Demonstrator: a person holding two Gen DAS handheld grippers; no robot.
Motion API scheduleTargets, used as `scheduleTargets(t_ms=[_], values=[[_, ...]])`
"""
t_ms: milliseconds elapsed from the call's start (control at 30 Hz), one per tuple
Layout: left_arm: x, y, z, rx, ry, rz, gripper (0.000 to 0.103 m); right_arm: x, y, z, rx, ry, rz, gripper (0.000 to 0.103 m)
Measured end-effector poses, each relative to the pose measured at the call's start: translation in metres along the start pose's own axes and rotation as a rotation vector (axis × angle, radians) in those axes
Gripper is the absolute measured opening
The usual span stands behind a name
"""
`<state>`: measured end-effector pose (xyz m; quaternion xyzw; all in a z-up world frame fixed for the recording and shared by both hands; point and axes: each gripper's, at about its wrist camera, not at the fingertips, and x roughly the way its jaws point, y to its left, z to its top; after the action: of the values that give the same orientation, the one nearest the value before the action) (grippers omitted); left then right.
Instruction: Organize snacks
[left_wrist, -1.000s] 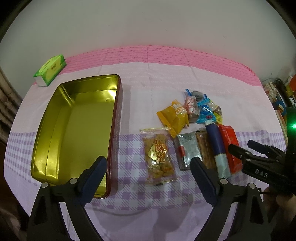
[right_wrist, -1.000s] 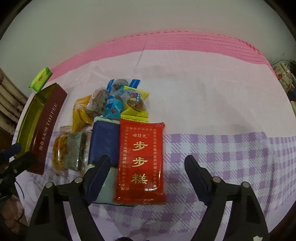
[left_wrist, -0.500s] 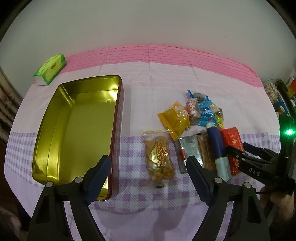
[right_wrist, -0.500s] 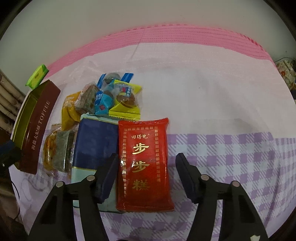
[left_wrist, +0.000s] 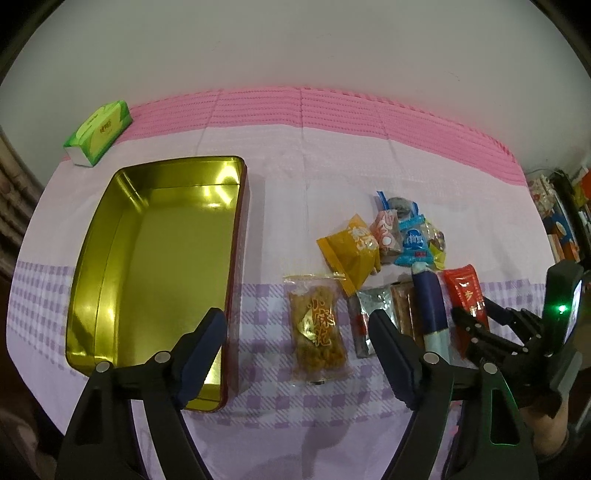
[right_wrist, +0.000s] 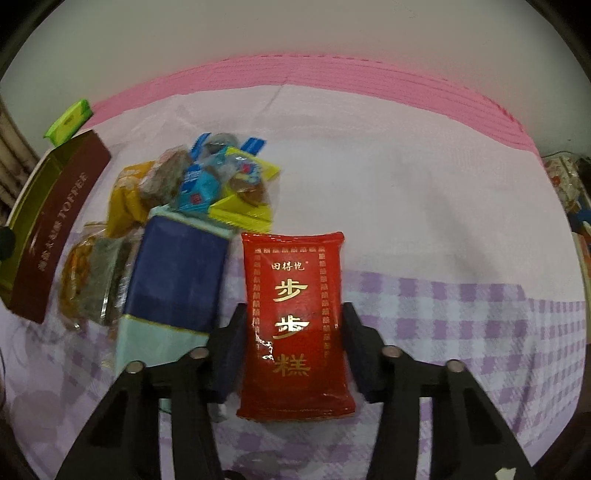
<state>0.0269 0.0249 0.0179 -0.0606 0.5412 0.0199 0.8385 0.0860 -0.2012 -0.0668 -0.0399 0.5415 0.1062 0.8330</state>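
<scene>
- Closing right gripper (right_wrist: 293, 345) jaws onto red packet (right_wrist: 295, 295); packet's lower end overlaps fingers.
- Left gripper (left_wrist: 295, 354) wide, empty, above twist-snack bag (left_wrist: 317, 328); tin (left_wrist: 155, 266) corner hidden behind finger.
- Silver pouch (left_wrist: 369, 310) label illegible.

Open gold metal tin (left_wrist: 155, 258) sitting left on the checked tablecloth (left_wrist: 295, 155); snack packets lying right; green tissue pack (left_wrist: 98, 133) lying behind the tin.

In the right wrist view the blue packet (right_wrist: 177, 273) hides most of the snacks beneath it. The tin (right_wrist: 55, 229) is cut off at the left edge. Clutter (left_wrist: 561, 221) beyond the table's right end is too small to make out.
</scene>
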Motion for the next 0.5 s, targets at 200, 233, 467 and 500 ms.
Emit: scheduleTargets(t_ms=[200,233,467,500], values=[[0.002,0.003,0.007,-0.016,0.041,-0.016,0.075,-0.001,-0.037,0.003,0.097,0.019,-0.059,0.042],[0.003,0.003,0.008,-0.022,0.056,-0.026,0.073,-0.002,-0.043,0.004,0.111,0.022,-0.065,0.042],[0.020,-0.002,0.014,-0.071,0.200,-0.067,0.064,-0.003,-0.061,0.004,0.152,0.025,-0.087,0.042],[0.023,-0.004,0.014,-0.073,0.217,-0.066,0.062,-0.003,-0.061,0.004,0.152,0.025,-0.089,0.042]])
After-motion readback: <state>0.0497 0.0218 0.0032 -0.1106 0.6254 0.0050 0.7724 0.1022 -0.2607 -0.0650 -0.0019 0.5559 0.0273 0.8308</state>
